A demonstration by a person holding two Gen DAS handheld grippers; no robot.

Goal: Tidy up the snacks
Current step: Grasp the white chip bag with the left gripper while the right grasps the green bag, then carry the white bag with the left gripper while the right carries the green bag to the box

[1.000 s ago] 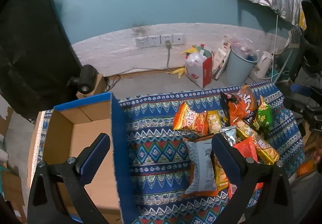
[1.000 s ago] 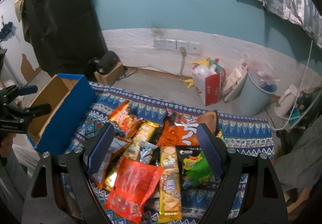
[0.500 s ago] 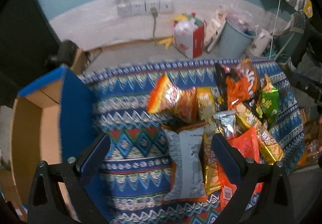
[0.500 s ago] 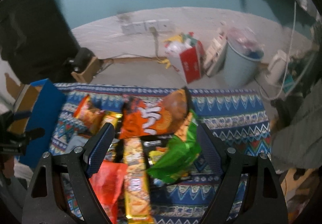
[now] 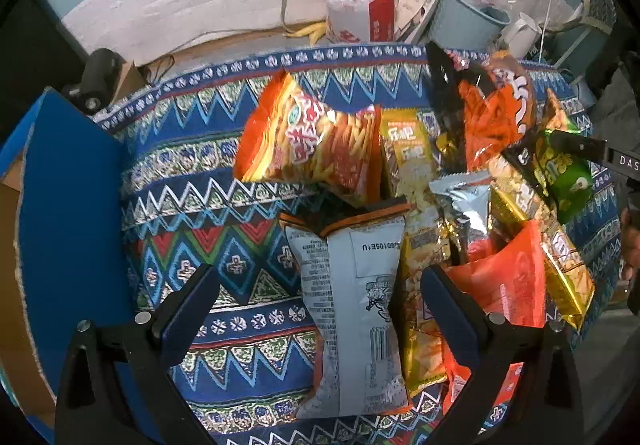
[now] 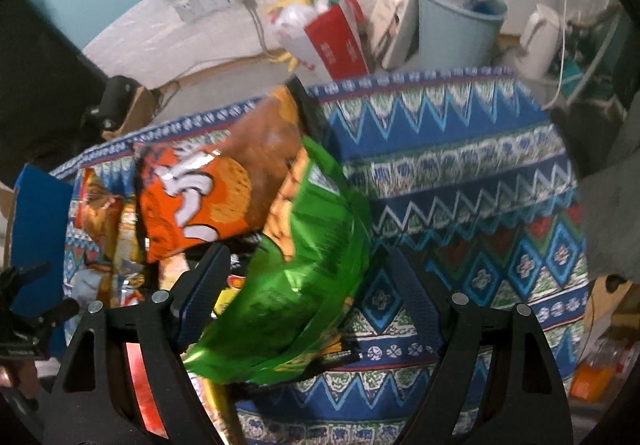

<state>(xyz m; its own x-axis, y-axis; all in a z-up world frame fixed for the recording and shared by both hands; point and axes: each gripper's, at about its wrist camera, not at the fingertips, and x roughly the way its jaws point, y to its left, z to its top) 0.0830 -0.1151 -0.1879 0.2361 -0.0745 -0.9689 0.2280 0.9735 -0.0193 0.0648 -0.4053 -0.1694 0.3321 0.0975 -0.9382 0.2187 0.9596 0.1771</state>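
Left wrist view first: the left gripper [image 5: 316,297] is spread wide and empty over the pale grey snack bag [image 5: 356,321], which lies flat near the front edge of the patterned cloth [image 5: 192,173], with the orange strip-snack bag [image 5: 308,141] behind it mid-cloth and the blue-sided cardboard box [image 5: 64,213] off the cloth's left edge. Over on the right wrist view, the right gripper [image 6: 308,285] also gapes with nothing pinched, straddling the blurred green bag [image 6: 296,277] at the pile's right side, orange puff bag [image 6: 200,197] beyond. These look light, crinkly, slippery and crushable, so I'd pinch a sealed end seam, not the puffy middle.
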